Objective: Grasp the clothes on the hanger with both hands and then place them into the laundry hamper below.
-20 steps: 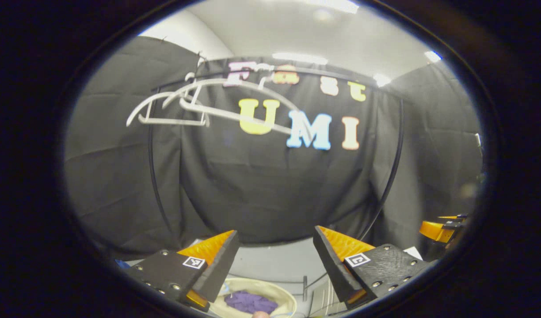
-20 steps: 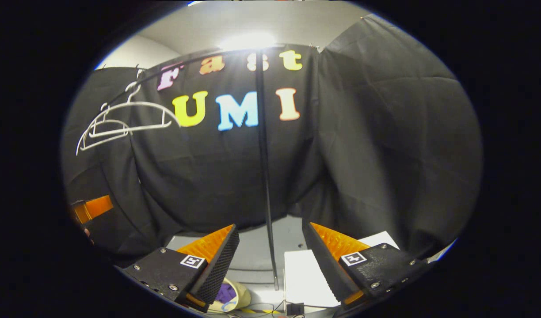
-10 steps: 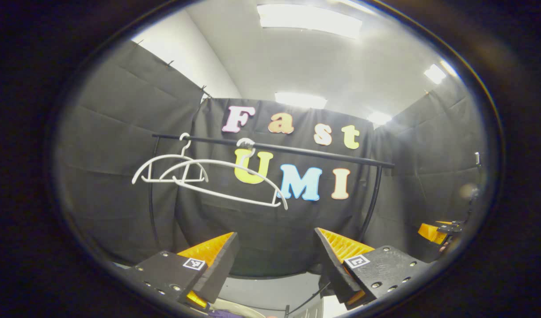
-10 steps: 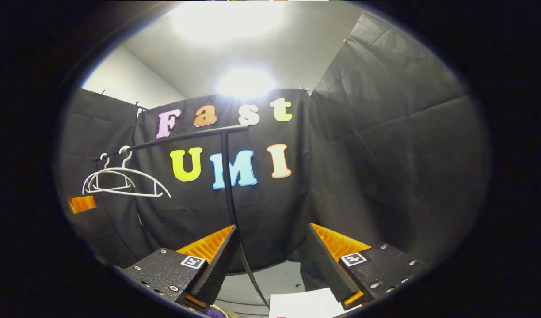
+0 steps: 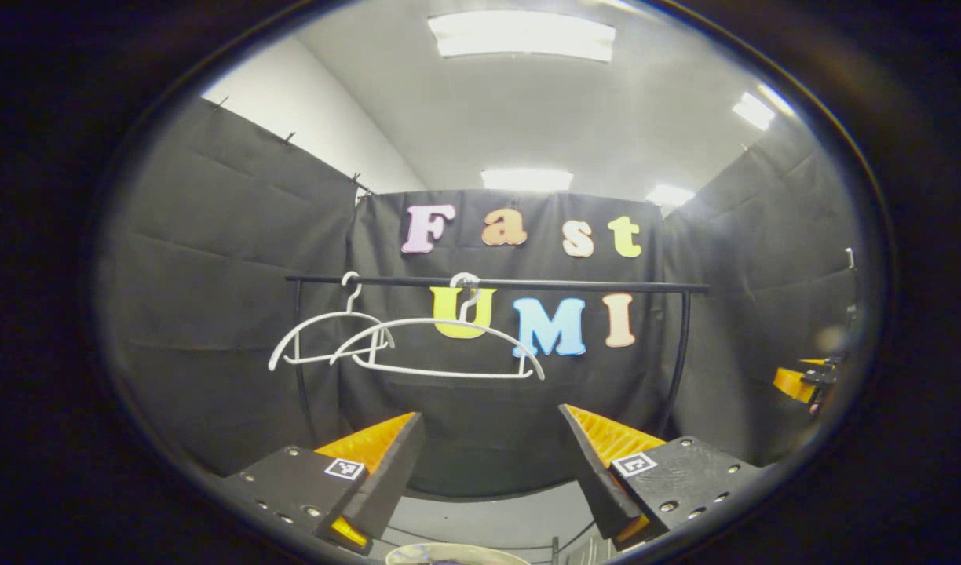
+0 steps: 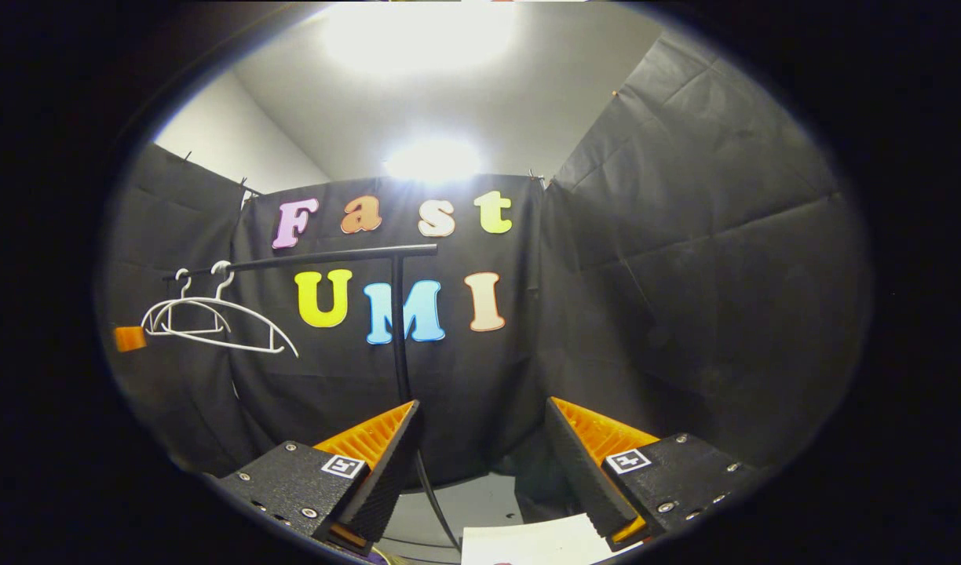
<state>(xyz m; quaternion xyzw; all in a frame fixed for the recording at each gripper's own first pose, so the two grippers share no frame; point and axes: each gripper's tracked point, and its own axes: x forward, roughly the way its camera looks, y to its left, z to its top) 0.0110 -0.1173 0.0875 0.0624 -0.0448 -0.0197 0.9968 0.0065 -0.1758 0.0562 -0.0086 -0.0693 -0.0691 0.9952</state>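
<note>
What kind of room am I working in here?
Likely a small recording booth, not a home: black cloth walls, a black garment rail carrying two bare white hangers, and ceiling strip lights.

Two white hangers (image 5: 441,345) hang by their hooks on the black rail (image 5: 496,282), side by side near its left end and overlapping in the left gripper view; both are bare, thin-framed, with curved shoulders and a straight lower bar. In the right gripper view the same pair (image 6: 213,318) shows far left, hooked on the rail (image 6: 323,257) well away from its upright post. Laundry hamper (image 5: 457,554): only a pale curved rim at the bottom edge of the left gripper view, below the hangers; contents cannot be made out.
</note>
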